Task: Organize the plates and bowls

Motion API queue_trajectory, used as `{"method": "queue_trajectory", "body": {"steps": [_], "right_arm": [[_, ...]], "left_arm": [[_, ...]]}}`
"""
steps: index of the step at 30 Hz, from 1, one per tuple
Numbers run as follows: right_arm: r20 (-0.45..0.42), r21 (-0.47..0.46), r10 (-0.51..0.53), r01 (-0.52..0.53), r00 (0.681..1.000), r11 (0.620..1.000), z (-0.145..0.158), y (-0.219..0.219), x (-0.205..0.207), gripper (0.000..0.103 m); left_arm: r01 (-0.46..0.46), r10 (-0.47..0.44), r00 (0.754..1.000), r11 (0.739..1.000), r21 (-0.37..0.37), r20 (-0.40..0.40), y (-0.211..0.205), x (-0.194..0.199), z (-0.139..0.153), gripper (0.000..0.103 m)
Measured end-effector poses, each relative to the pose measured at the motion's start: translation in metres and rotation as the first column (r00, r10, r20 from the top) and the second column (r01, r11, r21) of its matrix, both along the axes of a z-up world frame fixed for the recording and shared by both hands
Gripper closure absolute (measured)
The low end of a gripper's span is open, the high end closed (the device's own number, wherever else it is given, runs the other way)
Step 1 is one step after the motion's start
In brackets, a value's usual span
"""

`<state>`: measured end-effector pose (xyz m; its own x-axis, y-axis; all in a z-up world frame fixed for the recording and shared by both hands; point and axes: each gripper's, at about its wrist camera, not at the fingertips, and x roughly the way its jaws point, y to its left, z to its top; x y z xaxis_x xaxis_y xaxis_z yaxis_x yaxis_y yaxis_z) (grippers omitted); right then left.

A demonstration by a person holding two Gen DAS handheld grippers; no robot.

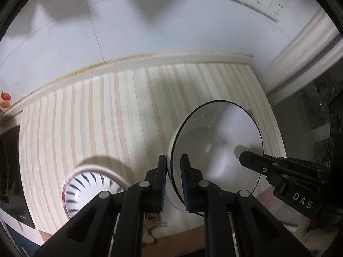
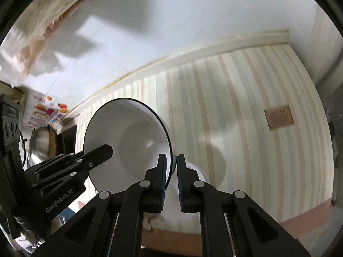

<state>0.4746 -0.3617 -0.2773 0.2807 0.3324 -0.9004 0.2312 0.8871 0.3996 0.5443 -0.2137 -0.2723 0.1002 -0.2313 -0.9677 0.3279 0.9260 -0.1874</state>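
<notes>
White bowl (image 1: 216, 150) hangs tilted, rim pinched by left gripper (image 1: 173, 167) and right gripper (image 2: 171, 167).

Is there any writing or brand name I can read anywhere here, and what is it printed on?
"DAS": white letters on the black body of the right tongs, seen from the left wrist camera.
"GenRobot.AI": white letters on the black body of the left tongs, seen from the right wrist camera.
Colourful carton at the back left: printed words too blurred to read.
Brown label on the striped cloth: too blurred to read.
</notes>
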Motion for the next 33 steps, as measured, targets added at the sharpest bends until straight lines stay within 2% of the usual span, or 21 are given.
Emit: {"method": "queue_trajectory", "body": {"steps": [7,19,25,33], "right_arm": [[-0.054,-0.013,-0.018,0.017,0.998,1.000,-0.030,0.001,-0.031,0.092],[-0.158,-0.014,-0.024,0.022,0.987,1.000,-0.089,-0.001,-0.035,0.092],[-0.176,-0.018,-0.019,0.016,0.984,1.000,-0.100,0.001,-0.035,0.092],[-0.194,-0.023,-0.013,0.009,0.981,1.000,-0.098,0.003,-0.031,0.092]], "left_arm": [[0.030,-0.029,0.998,0.999,0.022,-0.060,-0.003,-0.024,-0.030,0.092],[0.057,-0.044,0.988,0.995,0.084,-0.145,-0.008,-0.039,-0.075,0.092],[0.073,-0.056,0.987,0.992,0.104,-0.153,-0.009,-0.039,-0.085,0.092],[0.099,-0.080,0.984,0.988,0.121,-0.158,-0.012,-0.038,-0.086,0.092]]}}
